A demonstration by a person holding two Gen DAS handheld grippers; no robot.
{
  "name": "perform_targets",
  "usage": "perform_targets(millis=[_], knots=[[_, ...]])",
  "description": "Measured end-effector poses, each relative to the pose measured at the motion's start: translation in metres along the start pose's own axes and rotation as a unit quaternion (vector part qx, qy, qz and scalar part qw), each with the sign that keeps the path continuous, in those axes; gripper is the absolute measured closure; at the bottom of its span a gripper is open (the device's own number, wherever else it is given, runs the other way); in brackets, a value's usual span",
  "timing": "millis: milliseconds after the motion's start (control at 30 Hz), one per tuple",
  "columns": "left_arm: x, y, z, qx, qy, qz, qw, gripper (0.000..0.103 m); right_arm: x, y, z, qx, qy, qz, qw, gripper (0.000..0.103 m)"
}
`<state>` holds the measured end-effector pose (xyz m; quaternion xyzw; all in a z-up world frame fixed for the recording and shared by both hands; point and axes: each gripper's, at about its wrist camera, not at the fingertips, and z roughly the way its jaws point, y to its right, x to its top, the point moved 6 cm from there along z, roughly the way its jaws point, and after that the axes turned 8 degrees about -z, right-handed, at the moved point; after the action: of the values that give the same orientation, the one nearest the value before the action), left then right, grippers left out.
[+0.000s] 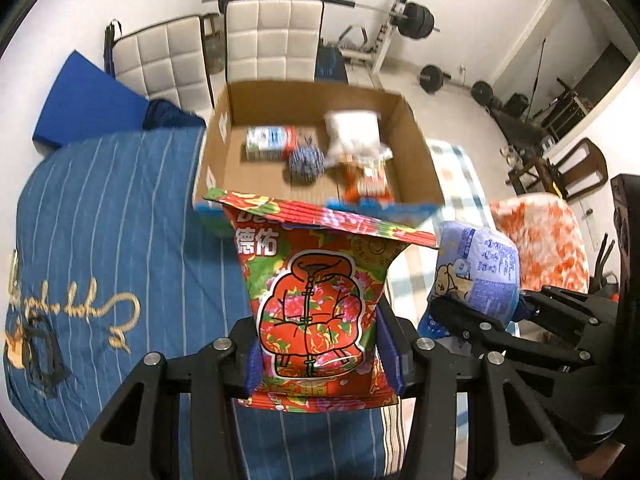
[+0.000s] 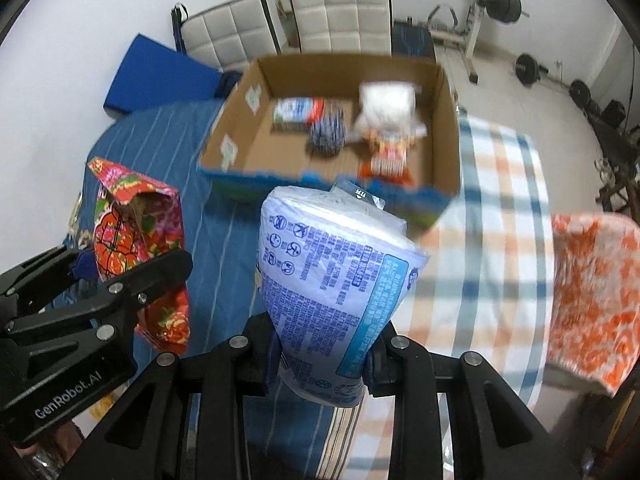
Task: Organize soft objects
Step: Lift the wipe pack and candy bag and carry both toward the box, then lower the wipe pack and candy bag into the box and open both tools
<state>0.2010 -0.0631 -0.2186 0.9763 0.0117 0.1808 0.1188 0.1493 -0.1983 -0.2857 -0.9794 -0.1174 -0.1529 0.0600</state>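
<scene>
Left wrist view first: my left gripper (image 1: 320,364) is clamped on a red flowered packet (image 1: 316,300), its blue pads squeezing the packet's lower sides at bottom centre. The packet stands upright between the fingers, its crimped top edge fanning out across the middle of the frame. Behind it, upper centre, sits an open cardboard box (image 1: 416,152) with a few things blurred on its floor: a small carton (image 1: 268,142), a blue-and-white ball (image 1: 306,162), a white bag (image 1: 354,132) and an orange packet (image 1: 370,180). To the left lies a blue striped cloth (image 1: 120,220) with gold lettering. At right I see my right gripper (image 1: 480,316) closed on a pale blue pack (image 1: 480,268), and an orange-and-white towel (image 1: 540,240) just behind that.

Over to the right wrist view: the right gripper (image 2: 324,360) is shut tight on the pale blue pack (image 2: 340,288), gripping its lower end at bottom centre; the pack leans up and a touch right, printed side facing me. The cardboard box (image 2: 448,120) sits beyond it in the upper middle, same blurred contents inside. At lower left the left gripper (image 2: 136,300) holds the red flowered packet (image 2: 136,240) over the blue striped cloth (image 2: 224,264). A checked cloth (image 2: 500,220) spreads to the right, with the orange-and-white towel (image 2: 592,292) at the right edge. Two white padded chairs (image 2: 340,16) stand behind the box.
</scene>
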Motion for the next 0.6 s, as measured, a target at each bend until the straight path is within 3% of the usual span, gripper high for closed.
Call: perform_targets(millis=[167, 367, 600], knots=[[0.043, -0.006, 0.007, 0.003, 0.016, -0.002, 0.9999, 0.059, 0.054, 0.01, 0.001, -0.006, 0.025, -0.006, 1.0, 0.069], [0.098, -0.021, 0.04, 0.002, -0.001, -0.017, 0.9999, 0.059, 0.107, 0.03, 0.031, 0.024, 0.017, 0.023, 0.999, 0.069], [0.145, -0.037, 0.109, 0.0, -0.066, -0.05, 0.9966, 0.059, 0.148, 0.057, 0.102, 0.057, -0.039, 0.054, 0.996, 0.069]])
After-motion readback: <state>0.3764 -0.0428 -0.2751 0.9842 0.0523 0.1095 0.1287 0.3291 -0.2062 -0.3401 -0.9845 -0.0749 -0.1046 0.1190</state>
